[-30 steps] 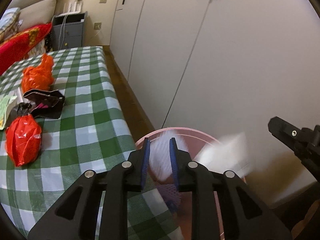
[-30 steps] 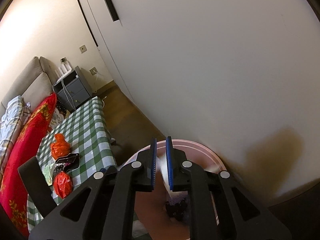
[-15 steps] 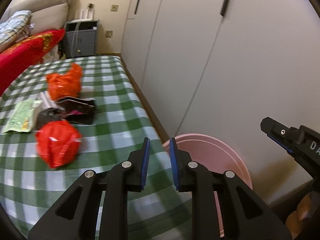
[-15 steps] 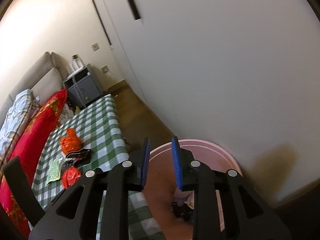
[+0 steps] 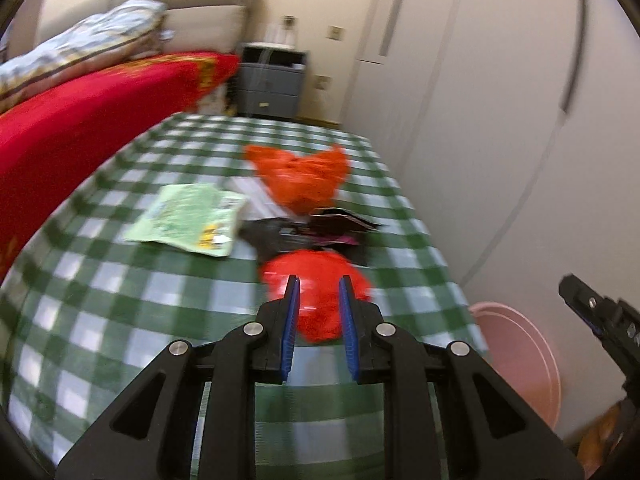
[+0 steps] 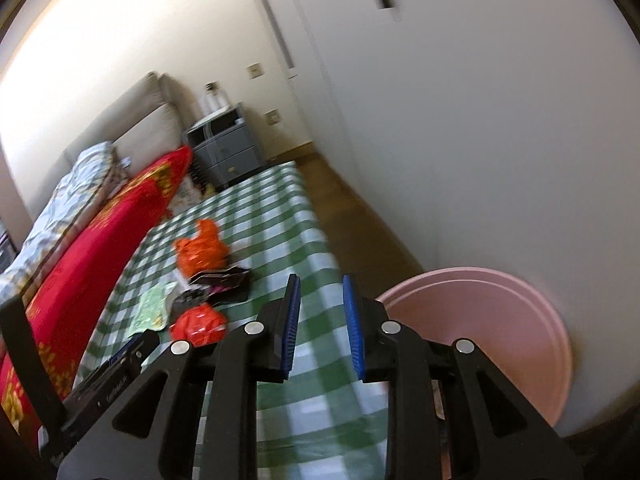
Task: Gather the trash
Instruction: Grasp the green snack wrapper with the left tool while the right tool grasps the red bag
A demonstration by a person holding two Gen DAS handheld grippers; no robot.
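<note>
Open left tongs [image 5: 319, 286] above red crumpled bag [image 5: 316, 284]

Trash [image 5: 316, 298] on checkered tablecloth [image 5: 120, 292]

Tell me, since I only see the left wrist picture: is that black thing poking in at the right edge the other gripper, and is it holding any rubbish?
Observer: Yes, that is the right gripper. Its own camera shows it open, with nothing between its fingers.
Operator: What is it pointing at?
Observer: The near edge of the checked tablecloth. The pink basin is just to the right of it, against the white wall.
Operator: Can you see what's in the basin?
Observer: Only its upper inside wall, which looks bare. The bottom is hidden behind the gripper.
</note>
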